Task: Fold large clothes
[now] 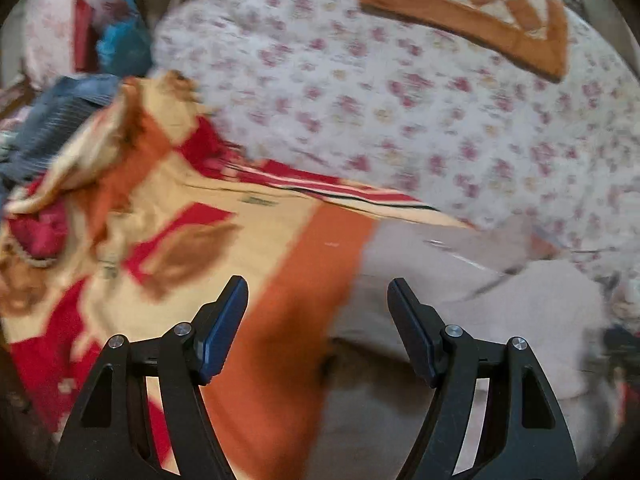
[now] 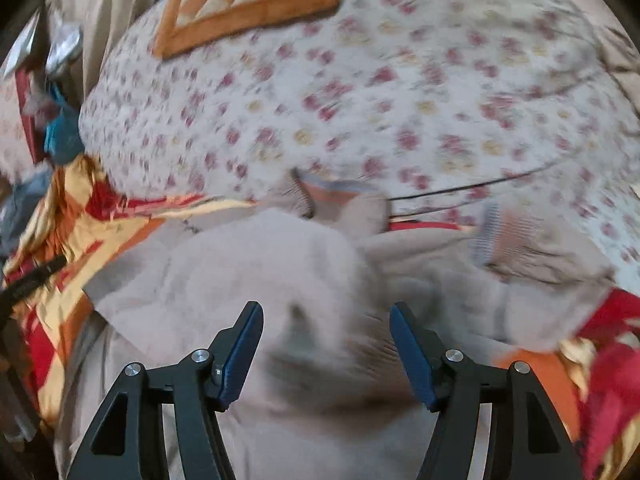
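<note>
A pale beige sweater (image 2: 256,264) lies spread on a red, orange and cream blanket (image 2: 80,216). Its ribbed cuffs (image 2: 504,236) with blue and orange stripes point toward the far side. My right gripper (image 2: 326,312) hovers open above the sweater's body, nothing between its blue pads. In the left wrist view the sweater (image 1: 472,304) fills the lower right, and the blanket (image 1: 208,232) the left. My left gripper (image 1: 318,286) is open over the sweater's left edge, where it meets an orange band of the blanket. Both views are blurred.
A white bedcover with red flowers (image 1: 400,100) covers the bed beyond the sweater. An orange and cream chequered cushion (image 1: 472,8) lies at the far side. Blue-grey clothes (image 1: 60,120) and a teal bag (image 1: 120,48) are piled at the left.
</note>
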`<state>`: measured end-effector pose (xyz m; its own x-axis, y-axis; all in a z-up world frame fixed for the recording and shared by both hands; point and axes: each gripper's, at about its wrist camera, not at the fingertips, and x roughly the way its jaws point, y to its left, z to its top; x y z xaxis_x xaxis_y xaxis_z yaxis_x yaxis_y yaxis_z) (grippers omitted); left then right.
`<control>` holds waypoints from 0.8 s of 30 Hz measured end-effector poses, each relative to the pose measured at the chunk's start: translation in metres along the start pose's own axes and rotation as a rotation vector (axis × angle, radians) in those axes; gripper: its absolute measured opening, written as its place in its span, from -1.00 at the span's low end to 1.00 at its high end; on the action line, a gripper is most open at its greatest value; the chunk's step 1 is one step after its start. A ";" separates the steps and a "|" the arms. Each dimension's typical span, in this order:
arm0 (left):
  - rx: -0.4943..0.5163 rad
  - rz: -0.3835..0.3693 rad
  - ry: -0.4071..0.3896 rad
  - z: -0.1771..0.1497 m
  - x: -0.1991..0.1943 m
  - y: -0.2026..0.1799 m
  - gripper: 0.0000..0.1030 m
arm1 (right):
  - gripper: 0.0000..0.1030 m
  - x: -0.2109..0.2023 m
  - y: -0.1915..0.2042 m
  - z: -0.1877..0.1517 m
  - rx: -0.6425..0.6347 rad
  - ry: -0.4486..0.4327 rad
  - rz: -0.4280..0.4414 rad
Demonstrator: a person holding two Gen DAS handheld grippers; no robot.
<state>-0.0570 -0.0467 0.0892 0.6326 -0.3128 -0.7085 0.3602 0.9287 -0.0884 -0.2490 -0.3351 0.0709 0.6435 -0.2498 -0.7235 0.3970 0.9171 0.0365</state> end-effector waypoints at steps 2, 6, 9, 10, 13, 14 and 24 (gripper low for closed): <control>0.014 -0.048 0.042 0.000 0.013 -0.012 0.41 | 0.18 0.032 0.005 0.002 -0.005 0.062 -0.018; 0.126 -0.059 0.163 -0.010 0.051 -0.045 0.41 | 0.19 0.093 -0.004 -0.003 0.015 0.172 -0.082; 0.177 -0.014 0.220 -0.021 0.066 -0.053 0.41 | 0.19 0.083 0.001 -0.003 -0.044 0.155 -0.072; 0.185 -0.011 0.221 -0.023 0.067 -0.054 0.41 | 0.19 0.074 -0.002 -0.002 -0.048 0.156 -0.044; 0.174 -0.015 0.204 -0.022 0.060 -0.051 0.41 | 0.53 0.035 -0.028 -0.002 -0.021 0.078 -0.048; 0.157 -0.024 0.202 -0.021 0.058 -0.049 0.41 | 0.59 0.026 -0.037 -0.002 -0.007 0.055 -0.069; 0.117 -0.032 0.200 -0.020 0.055 -0.048 0.41 | 0.66 0.014 -0.156 0.029 0.375 0.006 -0.227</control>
<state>-0.0533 -0.1045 0.0410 0.4753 -0.2849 -0.8324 0.4622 0.8859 -0.0393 -0.2829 -0.4909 0.0747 0.5091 -0.4290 -0.7462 0.7390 0.6624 0.1234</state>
